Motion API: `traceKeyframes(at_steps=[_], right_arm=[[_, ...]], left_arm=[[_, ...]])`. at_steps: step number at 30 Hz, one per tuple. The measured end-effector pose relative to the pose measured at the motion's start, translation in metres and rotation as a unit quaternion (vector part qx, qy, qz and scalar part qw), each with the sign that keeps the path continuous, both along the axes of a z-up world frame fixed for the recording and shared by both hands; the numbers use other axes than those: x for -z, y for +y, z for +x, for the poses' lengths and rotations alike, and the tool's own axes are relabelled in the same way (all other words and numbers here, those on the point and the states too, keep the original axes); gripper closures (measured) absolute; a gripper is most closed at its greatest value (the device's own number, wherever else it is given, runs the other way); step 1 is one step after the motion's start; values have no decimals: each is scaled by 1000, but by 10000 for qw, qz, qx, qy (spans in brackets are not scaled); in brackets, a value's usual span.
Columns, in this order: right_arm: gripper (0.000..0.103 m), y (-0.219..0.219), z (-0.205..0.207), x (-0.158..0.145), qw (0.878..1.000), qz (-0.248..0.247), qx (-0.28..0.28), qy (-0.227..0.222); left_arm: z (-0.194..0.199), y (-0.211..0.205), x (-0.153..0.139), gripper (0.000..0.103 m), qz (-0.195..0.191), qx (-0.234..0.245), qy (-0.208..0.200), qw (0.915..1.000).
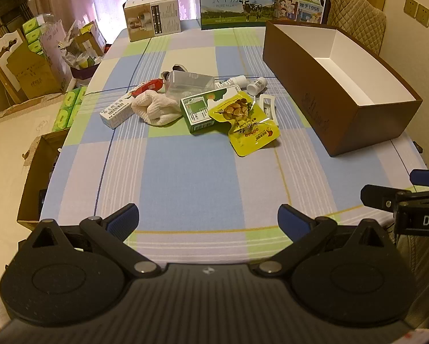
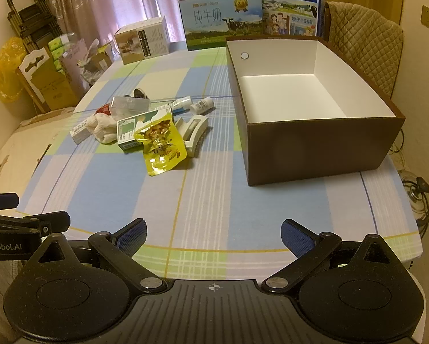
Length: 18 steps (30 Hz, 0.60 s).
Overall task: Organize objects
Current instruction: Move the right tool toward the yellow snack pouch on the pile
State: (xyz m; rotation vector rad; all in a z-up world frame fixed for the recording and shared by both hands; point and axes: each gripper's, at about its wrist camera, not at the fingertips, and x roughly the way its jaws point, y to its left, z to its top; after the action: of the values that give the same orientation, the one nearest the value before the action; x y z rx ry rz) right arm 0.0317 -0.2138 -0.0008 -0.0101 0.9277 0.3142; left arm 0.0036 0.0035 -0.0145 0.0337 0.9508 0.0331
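Note:
A pile of small items lies mid-table: a yellow snack pouch (image 1: 247, 120) (image 2: 161, 146), a green-white carton (image 1: 201, 109) (image 2: 131, 132), a white cloth (image 1: 154, 107) (image 2: 102, 129), a clear plastic box (image 1: 190, 81) (image 2: 129, 104), a small white bottle (image 1: 257, 84) (image 2: 201, 105) and a white clip (image 1: 267, 107) (image 2: 194, 132). An open brown box (image 1: 346, 120) (image 2: 314, 149) with a white, empty inside stands to the right. My left gripper (image 1: 208, 219) and right gripper (image 2: 213, 235) are both open and empty above the near table edge, well short of the pile.
Two milk cartons (image 1: 234, 1) (image 2: 289, 4) and a white product box (image 1: 152, 17) (image 2: 142, 40) stand at the table's far edge. A padded chair (image 2: 366, 46) is behind the brown box. Boxes and bags crowd the floor left (image 1: 36, 66). The checked tablecloth (image 1: 185, 172) covers the table.

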Motion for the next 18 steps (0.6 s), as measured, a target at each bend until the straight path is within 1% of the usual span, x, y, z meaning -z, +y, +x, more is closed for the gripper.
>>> traceKeyframes(at_steps=[18], right_arm=[[5, 3, 4, 7, 10000, 31, -44, 27]], left_arm=[[3, 1, 5, 1, -6, -8, 85, 10000]])
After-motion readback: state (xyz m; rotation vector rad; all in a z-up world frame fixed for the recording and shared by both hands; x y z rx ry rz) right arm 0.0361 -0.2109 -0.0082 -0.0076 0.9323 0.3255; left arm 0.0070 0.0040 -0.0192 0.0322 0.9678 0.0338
